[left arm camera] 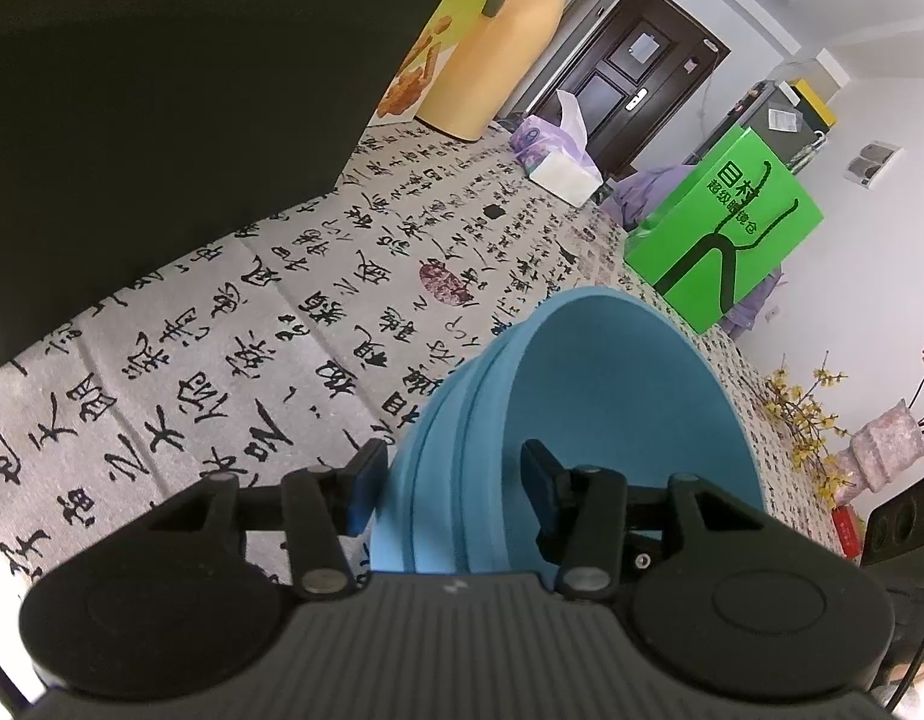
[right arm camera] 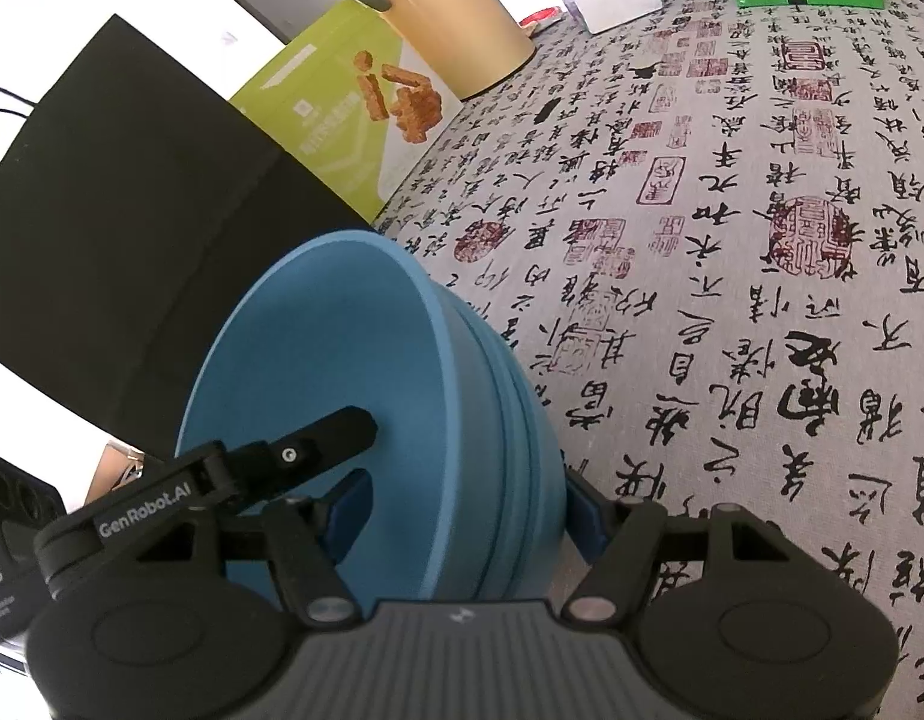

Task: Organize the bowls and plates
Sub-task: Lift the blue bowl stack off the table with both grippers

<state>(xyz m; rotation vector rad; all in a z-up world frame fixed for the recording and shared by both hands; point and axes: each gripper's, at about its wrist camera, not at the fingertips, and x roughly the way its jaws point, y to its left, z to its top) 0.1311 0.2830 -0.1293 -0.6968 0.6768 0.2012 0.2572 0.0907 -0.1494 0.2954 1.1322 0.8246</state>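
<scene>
Stack of nested blue bowls (left arm camera: pixel 582 420) sits near edge of the calligraphy cloth (left arm camera: pixel 234 360), both grippers — left gripper (left arm camera: pixel 456 486), right gripper (right arm camera: pixel 462 498) — clamped across its rim walls; prob. stiff, smooth, chip-prone, top-heavy — grip rims on opp. sides.
</scene>
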